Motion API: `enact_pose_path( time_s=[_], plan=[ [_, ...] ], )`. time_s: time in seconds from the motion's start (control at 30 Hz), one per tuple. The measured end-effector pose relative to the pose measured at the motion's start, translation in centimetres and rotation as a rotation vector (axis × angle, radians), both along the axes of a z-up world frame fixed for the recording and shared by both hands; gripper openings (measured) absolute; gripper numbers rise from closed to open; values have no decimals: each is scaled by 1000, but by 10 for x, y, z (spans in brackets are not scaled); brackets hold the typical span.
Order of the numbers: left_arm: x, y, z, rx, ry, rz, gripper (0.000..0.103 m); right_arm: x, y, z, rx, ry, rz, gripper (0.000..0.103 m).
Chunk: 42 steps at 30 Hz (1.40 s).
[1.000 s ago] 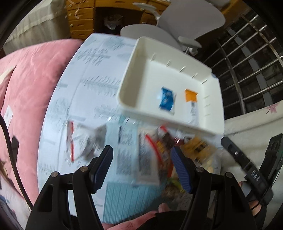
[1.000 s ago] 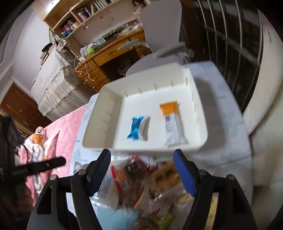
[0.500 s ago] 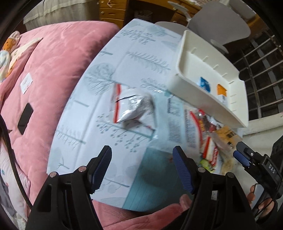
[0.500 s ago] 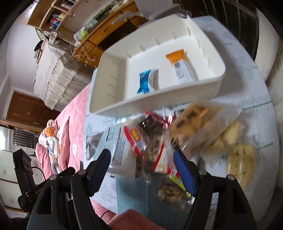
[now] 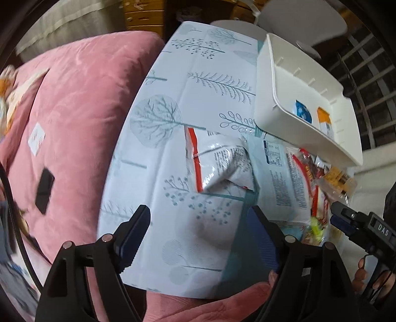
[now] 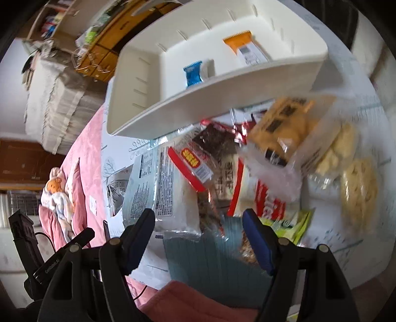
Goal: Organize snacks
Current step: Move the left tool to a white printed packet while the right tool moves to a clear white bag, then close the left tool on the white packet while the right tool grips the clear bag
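Observation:
A white bin (image 5: 277,94) (image 6: 222,84) stands on a tree-print tablecloth (image 5: 198,74) and holds a blue packet (image 6: 193,75) and an orange-topped bar (image 6: 245,50). In front of it lies a pile of snack bags: a crumpled white bag with a red strip (image 5: 217,161), a red-labelled dark snack bag (image 6: 198,158), a yellow cracker pack (image 6: 282,123) and pale cookies (image 6: 356,188). My left gripper (image 5: 198,230) is open and empty above the cloth, short of the white bag. My right gripper (image 6: 198,235) is open and empty, low over the pile's near edge.
A pink quilt (image 5: 74,123) with a black phone-like object (image 5: 44,188) lies left of the table. A grey chair (image 5: 304,17) and wooden drawers (image 6: 99,59) stand behind the bin. A window grille (image 5: 366,74) is at the right.
My left gripper has swung left and down, off the pile and over the cloth near the white bag. My right gripper has dropped lower and closer to the pile. Both stay open.

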State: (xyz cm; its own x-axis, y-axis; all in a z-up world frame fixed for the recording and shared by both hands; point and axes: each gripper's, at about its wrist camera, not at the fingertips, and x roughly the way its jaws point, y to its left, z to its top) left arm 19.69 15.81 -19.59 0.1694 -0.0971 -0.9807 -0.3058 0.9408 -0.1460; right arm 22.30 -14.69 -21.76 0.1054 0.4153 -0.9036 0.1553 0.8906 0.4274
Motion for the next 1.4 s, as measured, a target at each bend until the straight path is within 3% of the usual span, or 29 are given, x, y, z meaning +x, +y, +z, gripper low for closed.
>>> enact_pose_path(
  time_s=[0.3,0.5,0.67,0.87,1.0,1.13,1.27,1.3,1.4],
  plan=[
    [40,0,-1,57,10,-335,86,-22,22,-20,70,104,-237,73],
    [59,-14,-19,126,25,-589,91,-39,43,-36,150,164,-379,73],
    [67,-21,-36,133,19,-736,92,-54,61,-48,232,189,-500,73],
    [71,-34,-46,157,-97,-879,92,-58,68,-61,294,177,-626,73],
    [76,-45,-56,151,-133,-962,92,-57,67,-69,348,151,-712,73],
    [80,-57,-70,157,-133,-1038,92,-53,67,-71,371,113,-768,63],
    [80,-63,-81,152,-131,-1054,91,-49,62,-72,369,88,-807,50],
    [80,-63,-84,146,-129,-1053,91,-49,61,-73,364,89,-810,39],
    [80,-60,-89,125,-120,-1033,76,-55,58,-74,405,69,-819,30]
  ],
)
